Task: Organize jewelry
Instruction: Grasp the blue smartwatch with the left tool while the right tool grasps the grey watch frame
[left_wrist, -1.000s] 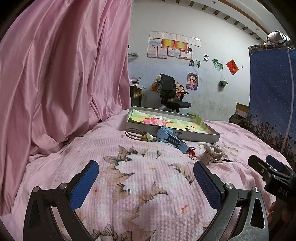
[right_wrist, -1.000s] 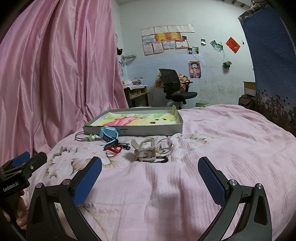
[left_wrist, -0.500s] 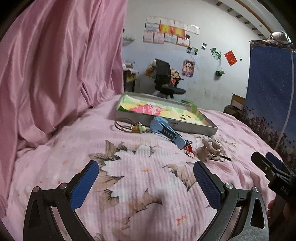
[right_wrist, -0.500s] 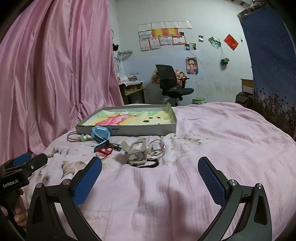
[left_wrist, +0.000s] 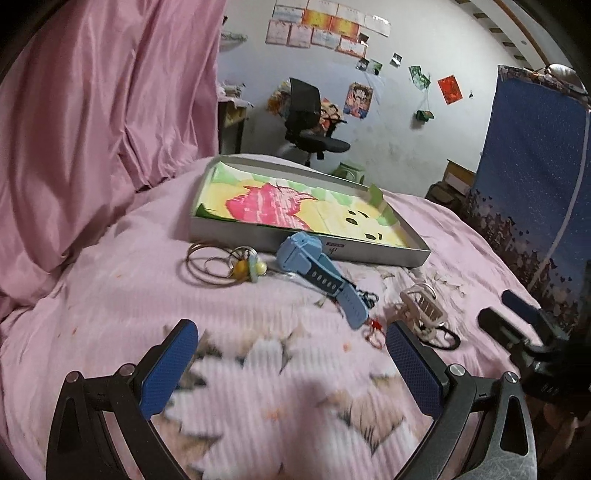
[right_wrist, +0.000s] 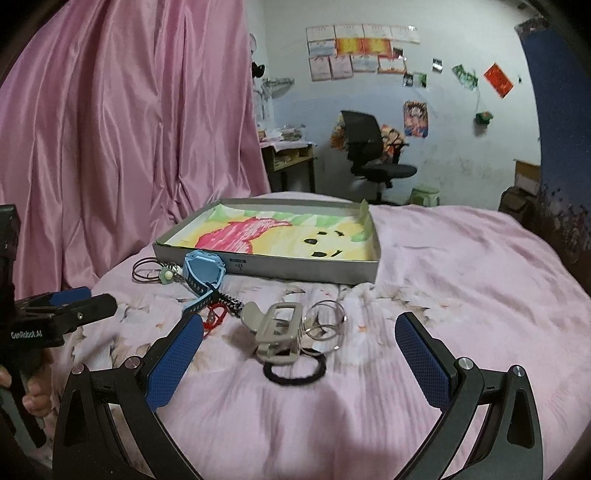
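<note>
A shallow grey box (left_wrist: 306, 240) (right_wrist: 266, 266) lined with a coloured drawing lies on the pink bed. In front of it are a blue watch (left_wrist: 317, 266) (right_wrist: 203, 275), thin bangles with beads (left_wrist: 218, 264) (right_wrist: 155, 273), a small red piece (left_wrist: 375, 326) (right_wrist: 214, 317), a beige hair claw (left_wrist: 423, 310) (right_wrist: 277, 328), silver rings (right_wrist: 325, 319) and a black hair tie (right_wrist: 295, 369). My left gripper (left_wrist: 291, 373) is open, low over the bed, short of the watch. My right gripper (right_wrist: 299, 365) is open, with the claw and hair tie just ahead between its fingers.
A pink curtain (left_wrist: 92, 129) hangs on the left. A blue curtain (left_wrist: 535, 166) hangs at right. An office chair (right_wrist: 373, 151) and desk (right_wrist: 288, 158) stand beyond the bed. A hand (right_wrist: 33, 395) holds the left gripper (right_wrist: 66, 310) at the right view's left edge.
Both grippers have moved forward and closer to the jewelry; the items look larger and nearer. The jaws stay open and nothing has been picked up.
</note>
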